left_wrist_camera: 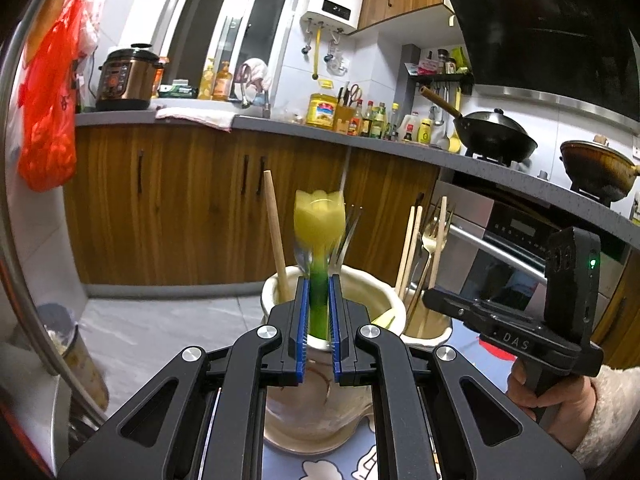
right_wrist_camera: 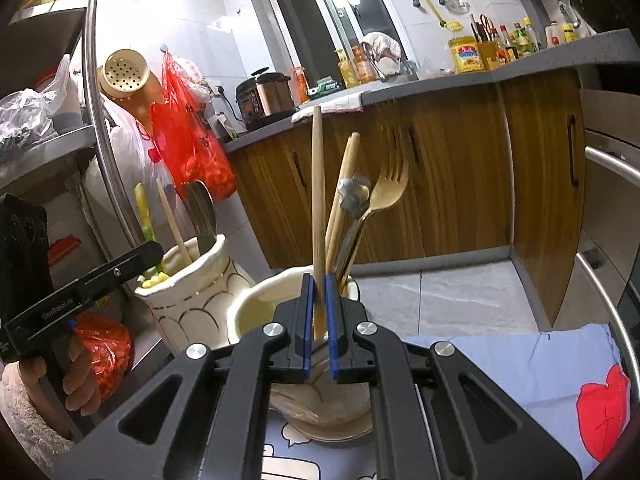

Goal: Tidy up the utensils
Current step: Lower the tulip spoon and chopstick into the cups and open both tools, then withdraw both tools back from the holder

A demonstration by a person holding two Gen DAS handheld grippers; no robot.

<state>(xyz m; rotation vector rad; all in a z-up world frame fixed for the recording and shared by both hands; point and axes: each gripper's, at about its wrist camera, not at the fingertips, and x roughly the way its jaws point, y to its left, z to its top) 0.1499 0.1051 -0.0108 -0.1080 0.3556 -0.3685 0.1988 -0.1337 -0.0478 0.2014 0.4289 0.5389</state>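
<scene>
Two cream ceramic utensil holders stand side by side on a blue patterned cloth. My left gripper (left_wrist_camera: 319, 284) is shut on the green stem of a yellow-green tulip-shaped utensil (left_wrist_camera: 319, 216), held upright over the left holder (left_wrist_camera: 320, 400), which also holds a wooden stick (left_wrist_camera: 276, 236) and metal forks. My right gripper (right_wrist_camera: 319, 280) is shut on a wooden chopstick (right_wrist_camera: 318, 200) standing in the right holder (right_wrist_camera: 256, 308), beside more chopsticks, a gold fork (right_wrist_camera: 390, 188) and a metal-handled utensil. The left holder also shows in the right wrist view (right_wrist_camera: 192, 292).
Wooden kitchen cabinets (left_wrist_camera: 180, 208) and a grey counter with bottles, a pressure cooker (left_wrist_camera: 126, 78) and woks run behind. A red plastic bag (left_wrist_camera: 48, 112) hangs at left by a metal rack (right_wrist_camera: 92, 112). An oven (left_wrist_camera: 512, 240) is at right.
</scene>
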